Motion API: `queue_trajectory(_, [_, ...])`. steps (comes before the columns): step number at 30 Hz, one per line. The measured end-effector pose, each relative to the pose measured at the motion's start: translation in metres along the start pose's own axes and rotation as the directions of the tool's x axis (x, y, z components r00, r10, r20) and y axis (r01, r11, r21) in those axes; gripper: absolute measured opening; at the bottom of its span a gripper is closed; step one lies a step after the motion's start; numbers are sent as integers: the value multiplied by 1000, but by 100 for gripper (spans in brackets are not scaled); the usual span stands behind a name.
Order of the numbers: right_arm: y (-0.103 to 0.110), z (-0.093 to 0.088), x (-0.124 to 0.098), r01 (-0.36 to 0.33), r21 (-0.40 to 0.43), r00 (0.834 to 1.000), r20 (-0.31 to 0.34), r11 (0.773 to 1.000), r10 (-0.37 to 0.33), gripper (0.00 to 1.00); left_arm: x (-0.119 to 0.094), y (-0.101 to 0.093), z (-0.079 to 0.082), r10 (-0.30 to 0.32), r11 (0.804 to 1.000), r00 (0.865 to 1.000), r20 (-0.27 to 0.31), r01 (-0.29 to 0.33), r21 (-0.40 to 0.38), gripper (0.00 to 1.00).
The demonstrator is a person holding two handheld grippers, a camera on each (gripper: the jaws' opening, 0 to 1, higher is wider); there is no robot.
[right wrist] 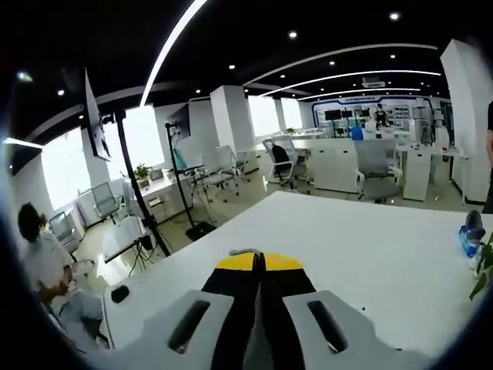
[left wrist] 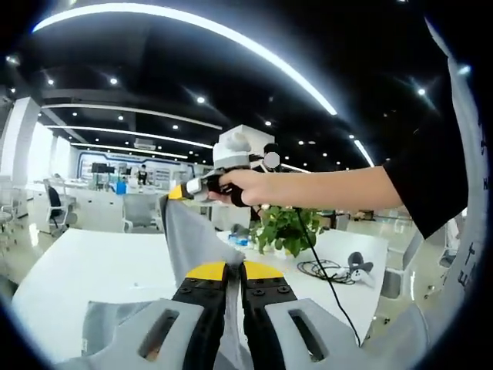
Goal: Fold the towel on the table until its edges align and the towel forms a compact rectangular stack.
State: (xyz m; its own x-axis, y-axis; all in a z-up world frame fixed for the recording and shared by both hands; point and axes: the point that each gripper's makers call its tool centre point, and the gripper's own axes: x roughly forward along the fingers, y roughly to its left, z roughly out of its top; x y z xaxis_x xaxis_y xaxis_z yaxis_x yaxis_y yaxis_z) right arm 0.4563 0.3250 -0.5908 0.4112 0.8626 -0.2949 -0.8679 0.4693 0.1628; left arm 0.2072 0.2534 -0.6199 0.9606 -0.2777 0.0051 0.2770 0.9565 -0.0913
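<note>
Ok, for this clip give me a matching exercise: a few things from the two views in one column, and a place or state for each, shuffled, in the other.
Things:
1. towel
2. potted plant
3. black cable
4. left tool

Places or states:
A. coiled on the table
B. shut on grey cloth
C. stretched between the two tools
D. standing on the table beyond the towel

Pairs: 1-C, 2-D, 3-A, 4-B

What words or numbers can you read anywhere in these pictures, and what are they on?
None can be read.
The person's white garment at the edge of the left gripper view has dark marks, cut off and too warped to read.
The blue wall panel far back in the right gripper view is too small and blurred.
The towel and white table carry no writing.
</note>
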Motion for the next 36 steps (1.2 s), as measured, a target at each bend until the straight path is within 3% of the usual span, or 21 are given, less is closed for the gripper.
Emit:
queue_trajectory(12, [18, -16, 24, -23, 0, 1000, -15, 1000, 23, 0, -19, 20, -23, 94, 995, 994, -54, -95, -15, 7])
queue_trajectory(25, [34, -43, 52, -34, 2, 998, -53, 999, 34, 0, -37, 51, -47, 207, 976, 974, -93, -212, -50, 7])
queue_trajectory(36, [40, -75, 81, -14, 35, 996, -87, 999, 17, 0, -57, 82, -83, 293, 944, 943, -155, -312, -111, 7])
